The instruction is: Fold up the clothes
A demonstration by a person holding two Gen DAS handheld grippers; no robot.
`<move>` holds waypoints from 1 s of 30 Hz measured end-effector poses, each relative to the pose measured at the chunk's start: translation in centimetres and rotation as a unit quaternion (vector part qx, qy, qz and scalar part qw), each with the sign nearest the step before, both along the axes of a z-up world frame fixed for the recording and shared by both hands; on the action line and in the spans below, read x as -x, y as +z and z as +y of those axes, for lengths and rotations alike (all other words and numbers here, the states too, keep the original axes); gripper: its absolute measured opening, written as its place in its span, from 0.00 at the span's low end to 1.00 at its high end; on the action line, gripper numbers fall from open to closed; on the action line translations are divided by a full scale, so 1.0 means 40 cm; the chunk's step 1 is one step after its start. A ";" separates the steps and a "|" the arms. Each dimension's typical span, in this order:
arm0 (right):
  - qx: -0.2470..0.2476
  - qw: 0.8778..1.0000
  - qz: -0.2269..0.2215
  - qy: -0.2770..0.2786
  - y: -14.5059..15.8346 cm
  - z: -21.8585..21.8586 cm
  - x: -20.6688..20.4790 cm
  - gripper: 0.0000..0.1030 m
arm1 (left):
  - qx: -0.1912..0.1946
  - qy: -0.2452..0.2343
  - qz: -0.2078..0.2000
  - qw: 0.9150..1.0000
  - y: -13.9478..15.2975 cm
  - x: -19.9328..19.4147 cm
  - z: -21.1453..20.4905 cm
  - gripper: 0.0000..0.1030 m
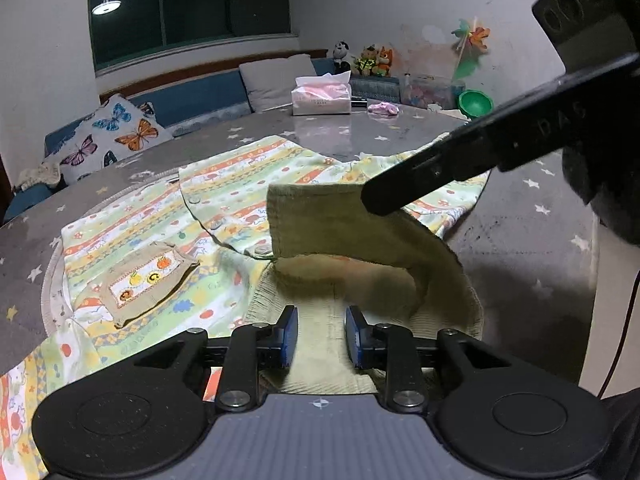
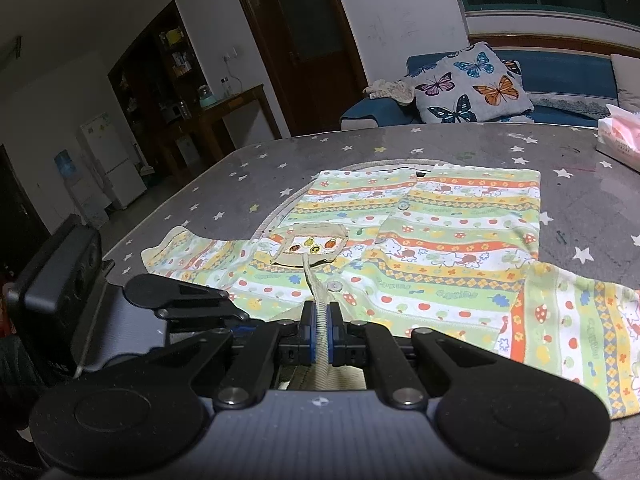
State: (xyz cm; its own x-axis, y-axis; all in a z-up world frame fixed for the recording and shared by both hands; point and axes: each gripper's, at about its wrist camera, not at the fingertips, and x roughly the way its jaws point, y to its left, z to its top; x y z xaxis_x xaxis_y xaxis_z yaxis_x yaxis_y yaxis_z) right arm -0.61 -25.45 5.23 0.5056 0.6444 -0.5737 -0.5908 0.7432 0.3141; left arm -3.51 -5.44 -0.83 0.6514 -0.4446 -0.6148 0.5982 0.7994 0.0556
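A small striped shirt [image 1: 224, 184] [image 2: 452, 240] with fruit and mushroom prints lies spread on the star-patterned table [image 1: 520, 240]. It has a khaki patch pocket [image 1: 148, 280] [image 2: 310, 246]. Its olive-khaki collar [image 1: 320, 216] is lifted off the shirt and curls over. My right gripper [image 2: 320, 320] is shut on the collar's edge [image 2: 314, 284]; in the left wrist view it reaches in from the upper right [image 1: 372, 200]. My left gripper [image 1: 322, 332] is open low over the collar's near part, with fabric lying between its blue pads but not pinched. One of its fingers [image 2: 188, 296] shows beside the right gripper.
A tissue box [image 1: 322, 94] [image 2: 620, 136], a pink item [image 1: 383, 109] and a green bowl [image 1: 476, 104] stand at the table's far side. A butterfly cushion [image 1: 116, 132] [image 2: 468, 84] lies on the blue sofa behind. The table's edge drops off at the right [image 1: 592, 280].
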 end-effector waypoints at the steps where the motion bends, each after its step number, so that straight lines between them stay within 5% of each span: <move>1: 0.000 1.000 0.000 0.000 0.000 0.000 0.001 0.04 | 0.001 0.002 0.001 1.000 0.000 -0.003 -0.001 0.26; 3: 0.001 1.000 0.000 0.000 0.000 0.000 -0.001 0.04 | 0.003 0.007 0.003 1.000 0.001 -0.009 -0.002 0.07; 5: 0.000 1.000 -0.001 -0.001 0.001 -0.001 0.000 0.04 | 0.024 0.009 0.016 1.000 0.006 -0.017 0.006 0.04; 8: 0.000 1.000 -0.003 0.001 0.004 -0.002 0.003 0.04 | 0.070 0.003 0.034 0.997 0.018 -0.022 0.026 0.04; 17: 0.008 0.999 0.010 0.041 -0.007 0.029 0.008 0.08 | 0.069 0.003 0.040 0.997 0.016 -0.002 0.047 0.10; 22: -0.005 0.999 -0.004 0.041 0.011 0.037 -0.012 0.09 | 0.067 0.025 0.016 0.997 0.041 0.032 0.099 0.41; 25: 0.019 0.999 -0.011 0.027 -0.008 0.057 -0.038 0.10 | 0.072 0.049 0.000 0.996 0.061 0.039 0.132 0.60; 27: 0.038 0.999 -0.012 0.025 -0.029 0.076 -0.051 0.10 | 0.075 0.065 -0.009 0.995 0.072 0.039 0.150 0.84; 30: 0.068 0.997 -0.010 0.031 -0.067 0.108 -0.066 0.11 | 0.080 0.082 -0.020 0.993 0.083 0.034 0.164 0.98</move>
State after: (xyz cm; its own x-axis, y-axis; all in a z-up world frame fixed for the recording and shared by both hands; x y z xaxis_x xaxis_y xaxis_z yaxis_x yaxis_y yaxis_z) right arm 2.01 -21.15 2.53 0.4792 0.5922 -0.6478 -0.6424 0.7396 0.2009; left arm -4.89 1.14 2.49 0.7458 -0.4210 -0.5163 0.4598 0.8861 -0.0584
